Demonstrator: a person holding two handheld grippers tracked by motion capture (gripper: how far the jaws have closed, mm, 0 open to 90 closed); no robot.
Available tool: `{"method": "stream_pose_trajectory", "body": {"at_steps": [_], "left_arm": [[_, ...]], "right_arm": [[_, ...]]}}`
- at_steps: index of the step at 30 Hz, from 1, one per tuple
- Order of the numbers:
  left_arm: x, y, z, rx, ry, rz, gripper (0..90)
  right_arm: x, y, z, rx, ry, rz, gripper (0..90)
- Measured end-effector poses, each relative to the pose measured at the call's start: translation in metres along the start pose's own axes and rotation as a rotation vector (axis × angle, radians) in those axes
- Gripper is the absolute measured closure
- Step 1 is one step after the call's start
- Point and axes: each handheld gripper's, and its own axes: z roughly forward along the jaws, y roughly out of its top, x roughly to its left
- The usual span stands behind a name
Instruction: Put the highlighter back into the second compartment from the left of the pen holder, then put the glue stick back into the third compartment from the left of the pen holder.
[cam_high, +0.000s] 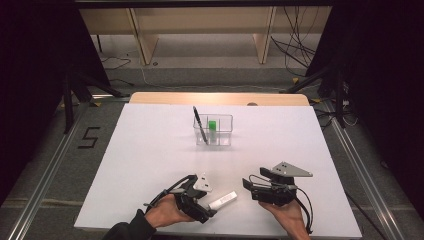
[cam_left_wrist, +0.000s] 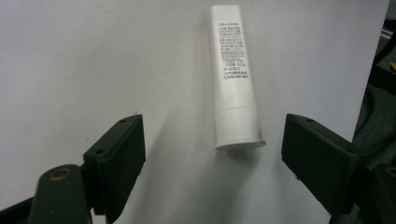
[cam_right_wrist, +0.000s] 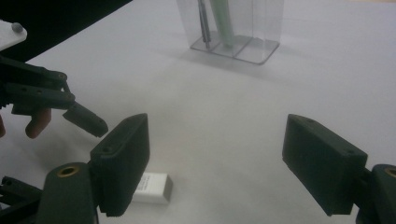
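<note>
Both grippers near table edge, jaws wide, empty. Left gripper (cam_high: 207, 212) straddles the white tube (cam_high: 222, 200) lying flat, untouched; right gripper (cam_high: 248, 184) just beside it. Risk: tube rolls on closing, pads catching one side.

Clear plastic organizer (cam_high: 222, 131) stands upright on white table (cam_high: 150, 150), toward its far middle. Black pen (cam_high: 200, 125) leans in the organizer's left compartment; green stick (cam_high: 213, 126) upright in the compartment beside it. Marker "5" (cam_high: 89, 137) on floor, left of table.
</note>
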Motion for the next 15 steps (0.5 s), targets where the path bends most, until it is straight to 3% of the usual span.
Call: {"method": "stream_pose_trajectory", "body": {"at_steps": [15], "left_arm": [[-0.005, 0.004, 0.005, 0.063, 0.025, 0.034, 37.8]], "right_arm": [[0.005, -0.014, -0.006, 0.023, -0.011, -0.017, 23.8]]}}
